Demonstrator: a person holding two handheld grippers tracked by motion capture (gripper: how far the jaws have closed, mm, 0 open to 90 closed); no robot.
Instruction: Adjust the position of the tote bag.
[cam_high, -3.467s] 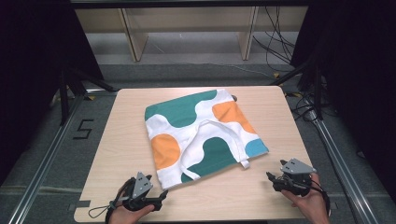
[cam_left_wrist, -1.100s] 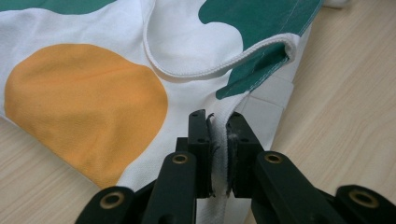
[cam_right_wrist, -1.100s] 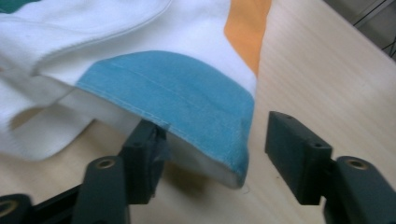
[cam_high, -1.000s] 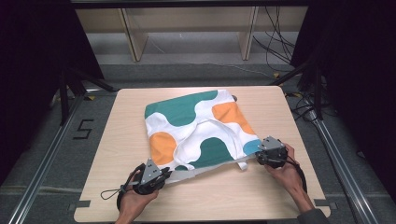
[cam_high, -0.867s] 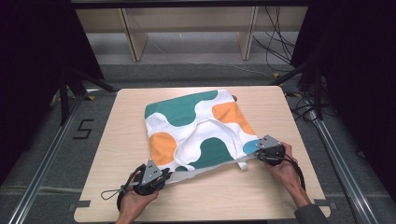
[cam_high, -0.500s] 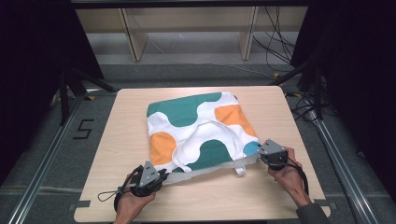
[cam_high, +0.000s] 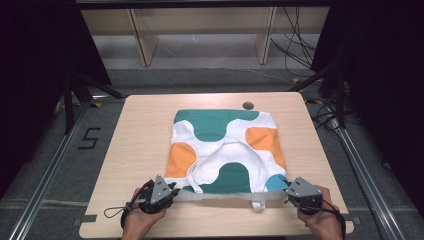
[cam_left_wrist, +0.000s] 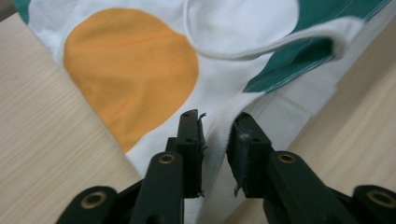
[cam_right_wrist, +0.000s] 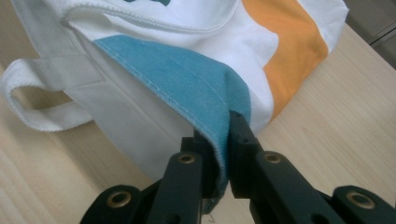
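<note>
High view: right claw pinches the tote bag corner shut; left claw, jaws just easing apart around cloth, should re-clamp before pulling the hem taut.

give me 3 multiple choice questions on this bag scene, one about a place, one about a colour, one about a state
1. Where does the bag lie?
A. on the table
B. on the floor
C. on a shelf

2. What colour is the bag corner in the right gripper?
A. red
B. blue
C. black

3. How does the left gripper stand?
A. shut on bare wood
B. far from the bag
C. jaws a little apart, with white cloth between them

Answers:
1. A, the bag lies flat on the table in the high view.
2. B, the right gripper view shows its jaws pinching a blue corner.
3. C, the left gripper view shows a gap between the pads, with the bag's white edge running through it.
</note>
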